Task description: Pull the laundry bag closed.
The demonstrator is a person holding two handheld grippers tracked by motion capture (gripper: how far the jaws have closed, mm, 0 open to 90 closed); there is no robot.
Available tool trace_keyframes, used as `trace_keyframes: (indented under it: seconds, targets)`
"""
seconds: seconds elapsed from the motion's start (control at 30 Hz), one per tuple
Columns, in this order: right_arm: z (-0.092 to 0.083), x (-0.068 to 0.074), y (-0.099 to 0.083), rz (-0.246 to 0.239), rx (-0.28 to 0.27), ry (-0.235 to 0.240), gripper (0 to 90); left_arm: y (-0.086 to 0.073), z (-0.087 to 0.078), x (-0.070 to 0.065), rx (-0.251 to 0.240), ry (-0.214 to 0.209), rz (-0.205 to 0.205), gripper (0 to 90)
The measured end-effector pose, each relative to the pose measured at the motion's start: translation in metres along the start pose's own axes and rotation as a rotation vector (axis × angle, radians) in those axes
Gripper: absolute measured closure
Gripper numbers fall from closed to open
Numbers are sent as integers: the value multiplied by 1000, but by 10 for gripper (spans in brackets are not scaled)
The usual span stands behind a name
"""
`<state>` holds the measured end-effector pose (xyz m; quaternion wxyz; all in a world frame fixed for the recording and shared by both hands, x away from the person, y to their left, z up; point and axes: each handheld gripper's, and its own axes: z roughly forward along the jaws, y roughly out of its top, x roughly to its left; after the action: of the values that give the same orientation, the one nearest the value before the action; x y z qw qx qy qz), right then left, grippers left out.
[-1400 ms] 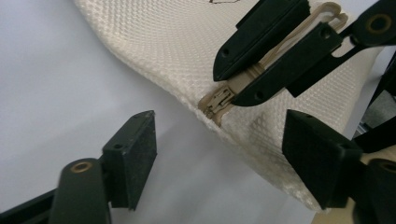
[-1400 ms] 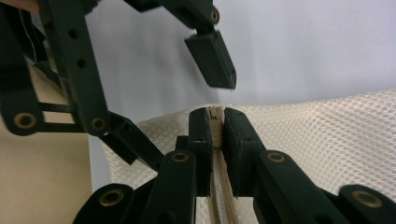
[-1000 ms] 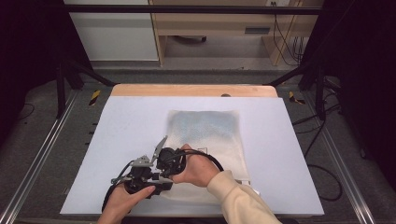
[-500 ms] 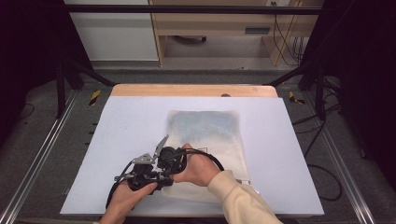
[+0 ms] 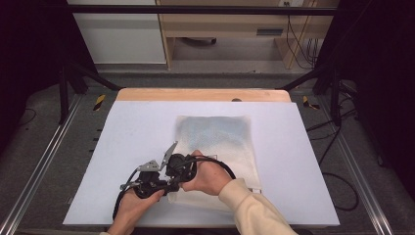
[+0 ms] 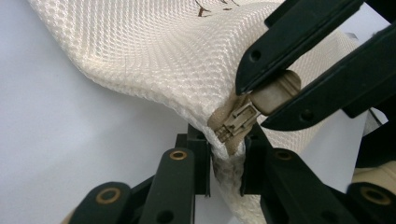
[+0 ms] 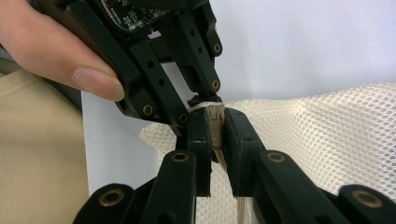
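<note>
On the left of the high view, a bare stretch of the pale blue-white rectangular table top runs up to a wooden strip along its far edge. Near the front edge the person's left hand holds the left gripper, a black two-jaw tool with a grey three-cornered plate on top and a black cable looping beneath it. In the left gripper view its jaws are closed tight on the corner of the cream-white mesh fabric bag, pinching the fabric edge just below the beige zipper slider.

Just to the right, touching it, is the right gripper, held by the person's right hand, whose cream sleeve comes in from the bottom edge. In the left gripper view this gripper's two black jaws come in from the upper right and are shut on the beige tab of the zipper pull. In the right gripper view the same jaws press together on a thin beige piece at the bag's corner, with the left gripper directly above and a thumb on its body.

The mesh bag lies flat right of the table's middle, its near left corner lifted slightly between the two grippers, its far part well clear of both hands.
</note>
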<state>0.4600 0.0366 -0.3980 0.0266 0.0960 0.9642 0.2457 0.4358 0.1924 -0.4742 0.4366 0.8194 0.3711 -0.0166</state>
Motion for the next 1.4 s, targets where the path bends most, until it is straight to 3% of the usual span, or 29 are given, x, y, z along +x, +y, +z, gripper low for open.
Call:
trace_keyframes:
  seconds: [0.9,1.03,1.4]
  targets:
    - [2,1,-5,-31,18,-23,821,0,-3,-1,-6,10,-5,819]
    - [3,2,-5,-39,32,-30,822,0,-4,-1,3,14,10,821]
    - [4,4,-5,-39,58,-45,823,0,-3,-3,-2,25,3,825]
